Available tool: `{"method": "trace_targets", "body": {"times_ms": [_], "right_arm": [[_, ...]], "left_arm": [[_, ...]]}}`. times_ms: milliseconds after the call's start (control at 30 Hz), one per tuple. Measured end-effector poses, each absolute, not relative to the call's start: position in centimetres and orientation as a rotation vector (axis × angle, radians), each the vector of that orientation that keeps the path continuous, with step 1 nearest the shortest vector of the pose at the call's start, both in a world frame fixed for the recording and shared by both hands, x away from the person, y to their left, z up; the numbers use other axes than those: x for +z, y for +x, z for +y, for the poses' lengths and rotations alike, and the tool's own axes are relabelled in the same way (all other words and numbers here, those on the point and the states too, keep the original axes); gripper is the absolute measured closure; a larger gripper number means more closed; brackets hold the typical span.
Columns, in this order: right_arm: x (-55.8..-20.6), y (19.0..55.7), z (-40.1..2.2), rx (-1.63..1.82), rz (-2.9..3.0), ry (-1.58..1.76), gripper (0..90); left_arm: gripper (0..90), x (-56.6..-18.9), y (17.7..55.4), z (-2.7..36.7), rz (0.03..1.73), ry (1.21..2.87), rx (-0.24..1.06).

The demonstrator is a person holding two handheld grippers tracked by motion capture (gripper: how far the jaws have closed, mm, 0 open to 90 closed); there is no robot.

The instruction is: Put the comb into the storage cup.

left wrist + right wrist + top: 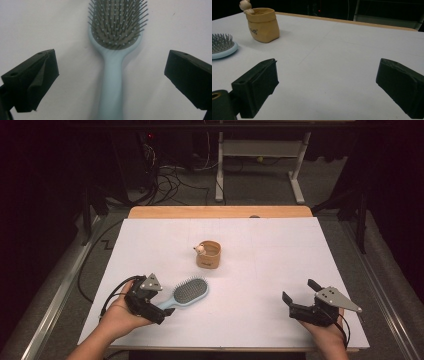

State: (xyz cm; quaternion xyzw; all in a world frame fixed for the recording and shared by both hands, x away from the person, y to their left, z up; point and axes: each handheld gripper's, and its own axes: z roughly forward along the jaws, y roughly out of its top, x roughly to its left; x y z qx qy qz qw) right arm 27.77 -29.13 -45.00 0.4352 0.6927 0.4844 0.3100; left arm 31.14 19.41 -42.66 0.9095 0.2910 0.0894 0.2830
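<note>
A broad white sheet-covered table (260, 320) on a wooden board fills the scene, with dark floor, cables and a metal frame behind it. A person's two forearms come in from the near edge, each hand holding a black two-jaw gripper. The left gripper (110, 82) sits at the near left with its jaws spread wide and released, pads clear of the handle that runs between them; nothing is gripped. The right gripper (327, 82) rests at the near right, jaws likewise wide apart over bare table, holding nothing. The pale blue plastic hairbrush with grey bristles (187, 294) lies flat, bristles up, left of centre, its handle pointing toward the left hand. Beyond it, apart, stands a small tan sack-shaped pot with a tiny cream animal figure on its rim (208, 254). To my eye the brush is either just set down or about to be taken; a pick-up would call for closing squarely on the handle. The handle's end is cut off in the left gripper view, and lettering on the pot is too small to read.
</note>
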Motion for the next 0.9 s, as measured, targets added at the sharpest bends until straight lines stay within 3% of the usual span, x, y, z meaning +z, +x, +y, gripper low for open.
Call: {"method": "trace_targets", "body": {"times_ms": [433, 900], "right_arm": [[-45.0, 27.8, -29.1, 1.283, 1.830, 1.150, 4.6], [-45.0, 27.8, -29.2, 1.291, 1.821, 1.151, 4.8]], "left_arm": [[0.5, -41.2, 33.6, 17.3, 0.791, 2.471, 0.189], [0.4, -41.7, 36.0, 13.2, 0.769, 2.666, 0.103]]}}
